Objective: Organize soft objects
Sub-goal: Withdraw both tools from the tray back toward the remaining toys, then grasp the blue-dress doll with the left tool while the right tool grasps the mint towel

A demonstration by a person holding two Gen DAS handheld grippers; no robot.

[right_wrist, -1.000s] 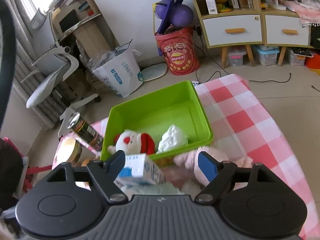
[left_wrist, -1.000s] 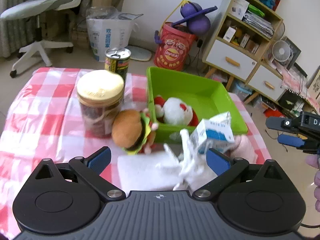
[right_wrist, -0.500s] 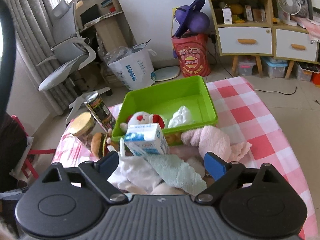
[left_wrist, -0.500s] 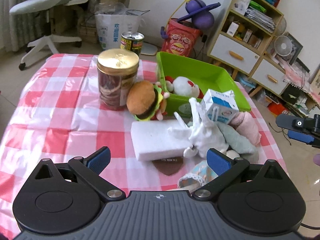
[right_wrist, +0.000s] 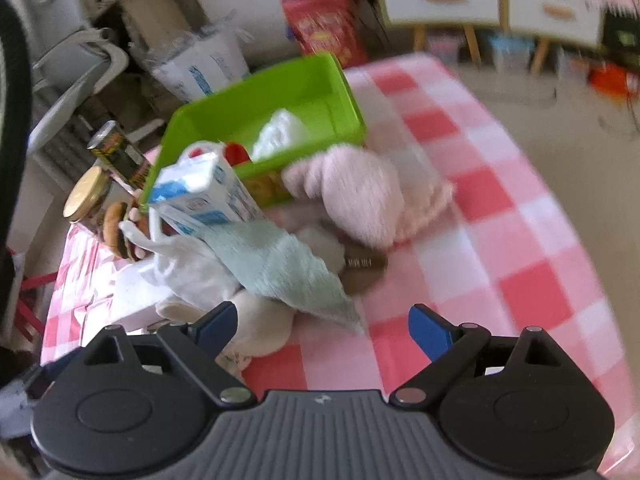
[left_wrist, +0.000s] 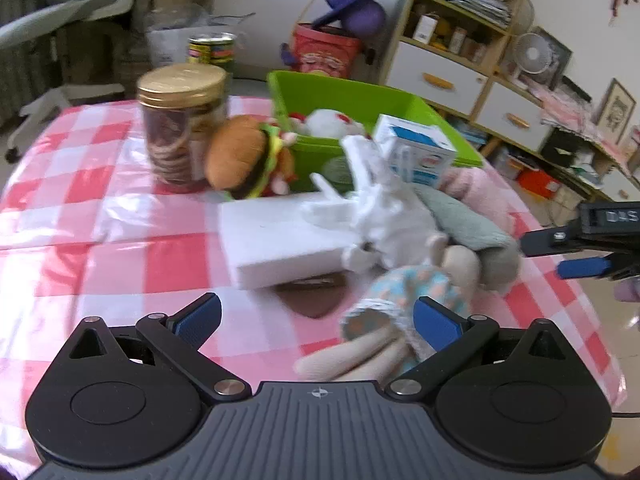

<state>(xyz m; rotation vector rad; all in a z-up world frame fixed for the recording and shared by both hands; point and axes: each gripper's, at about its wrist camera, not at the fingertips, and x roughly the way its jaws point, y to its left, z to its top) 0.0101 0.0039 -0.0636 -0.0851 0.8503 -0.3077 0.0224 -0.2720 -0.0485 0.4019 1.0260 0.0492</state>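
Observation:
A green bin on the checked table holds a white-and-red plush and a white cloth. In front of it lies a pile: a burger plush, a white foam block, a white glove, a grey-green cloth, a pink fluffy item and a rag doll in a blue dress. My left gripper is open and empty, with the doll between its fingers. My right gripper is open and empty over the cloth's corner; it also shows in the left wrist view.
A milk carton rests on the pile by the bin. A gold-lidded cookie jar and a tin can stand left of the bin. A brown patch lies by the foam block. The table's right edge is close.
Both grippers have pulled back and lowered toward the near side of the pile. The doll has come into the left view. Both stay open and empty; the current frames are motion-blurred.

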